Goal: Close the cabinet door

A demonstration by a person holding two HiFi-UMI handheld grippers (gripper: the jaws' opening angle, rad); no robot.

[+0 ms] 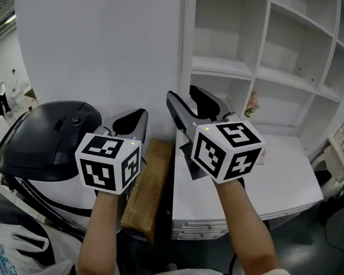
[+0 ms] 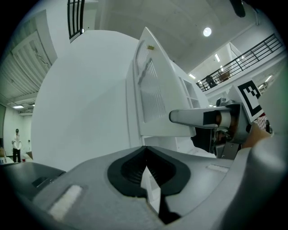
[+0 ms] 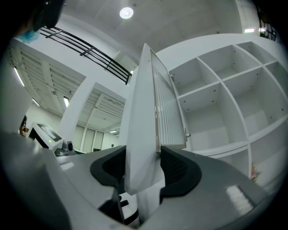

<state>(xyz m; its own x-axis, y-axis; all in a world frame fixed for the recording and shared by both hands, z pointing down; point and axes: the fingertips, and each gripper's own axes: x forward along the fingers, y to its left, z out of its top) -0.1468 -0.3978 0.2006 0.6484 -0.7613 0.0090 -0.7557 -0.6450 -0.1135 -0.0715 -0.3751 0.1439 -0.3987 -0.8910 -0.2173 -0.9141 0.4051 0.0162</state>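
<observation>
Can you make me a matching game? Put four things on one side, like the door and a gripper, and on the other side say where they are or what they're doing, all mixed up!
Things:
1. white cabinet door with a ribbed panel
2. left gripper
3. brown wooden plank
4. black rounded shell

Places or states:
A. low down, between the two arms
B. left of the left gripper
C. jaws together, holding nothing
D. open, its edge between the jaws of the right gripper

Pairs: 1-D, 2-C, 3-A, 4-B
</observation>
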